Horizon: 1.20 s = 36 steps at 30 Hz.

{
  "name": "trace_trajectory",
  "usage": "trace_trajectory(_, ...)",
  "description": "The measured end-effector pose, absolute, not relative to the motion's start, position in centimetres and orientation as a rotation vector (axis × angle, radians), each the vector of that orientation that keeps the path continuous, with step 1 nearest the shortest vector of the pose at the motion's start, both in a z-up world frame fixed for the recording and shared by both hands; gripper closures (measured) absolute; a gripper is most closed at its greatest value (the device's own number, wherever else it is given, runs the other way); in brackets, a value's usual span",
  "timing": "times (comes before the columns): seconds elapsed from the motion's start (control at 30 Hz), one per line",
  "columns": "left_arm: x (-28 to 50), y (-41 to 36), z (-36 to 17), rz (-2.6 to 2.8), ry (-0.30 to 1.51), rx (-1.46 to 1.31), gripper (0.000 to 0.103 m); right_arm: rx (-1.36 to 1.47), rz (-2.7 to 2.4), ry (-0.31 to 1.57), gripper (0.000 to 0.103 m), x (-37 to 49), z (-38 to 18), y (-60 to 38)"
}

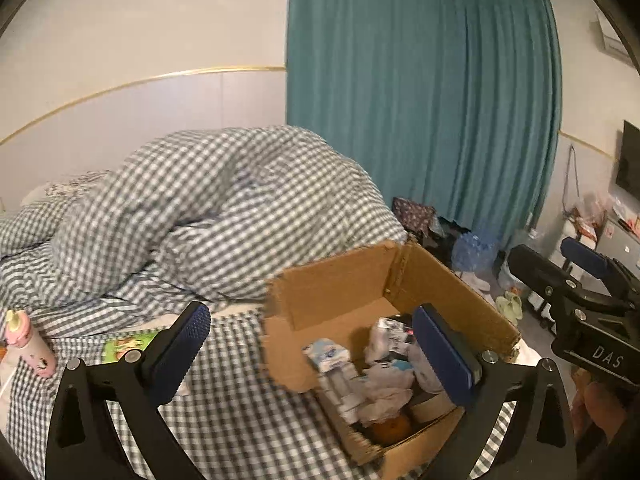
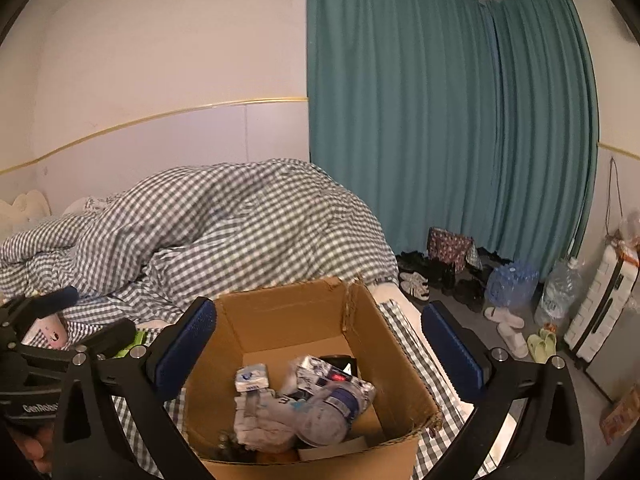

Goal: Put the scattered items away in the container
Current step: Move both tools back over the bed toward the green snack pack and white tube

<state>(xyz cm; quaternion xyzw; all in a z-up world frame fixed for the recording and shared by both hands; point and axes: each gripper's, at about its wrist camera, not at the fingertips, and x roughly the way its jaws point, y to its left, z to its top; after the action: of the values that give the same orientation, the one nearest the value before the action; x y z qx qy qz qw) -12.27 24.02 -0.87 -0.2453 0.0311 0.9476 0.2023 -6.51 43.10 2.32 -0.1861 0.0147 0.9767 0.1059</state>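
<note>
Left gripper (image 1: 316, 346): jaws standing wide, holding nothing.
Right gripper (image 2: 320, 354): hanging released over the cardboard box (image 2: 288, 312), empty.
Pink bottle (image 1: 30, 344): lying outside the box on the checked bedding (image 1: 224, 420).
Handling: probably rigid, smooth, likely rolling; taking it across the body looks soundest.
Clearance: the box's torn rim is standing proud; open bedding is lying between bottle and box.

box (image 2: 288, 320) on bed (image 2: 416, 344), packets (image 2: 316, 404) inside, quilt (image 2: 224, 220) behind
</note>
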Motion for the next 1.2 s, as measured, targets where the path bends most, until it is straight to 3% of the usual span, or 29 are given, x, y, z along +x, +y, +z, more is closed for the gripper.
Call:
trace_trajectory(0.67, -10.2, 6.4, 1.5, 2.912, -0.068, -0.629, 0.000, -0.572, 3.043, -0.096, 0.000, -8.0, 4.4, 29.6)
trace_trajectory(1.2, -10.9, -3.0, 0.4, 3.021, -0.109, -0.730, 0.000, -0.788, 3.145, -0.149, 0.000, -11.8, 2.6, 22.9)
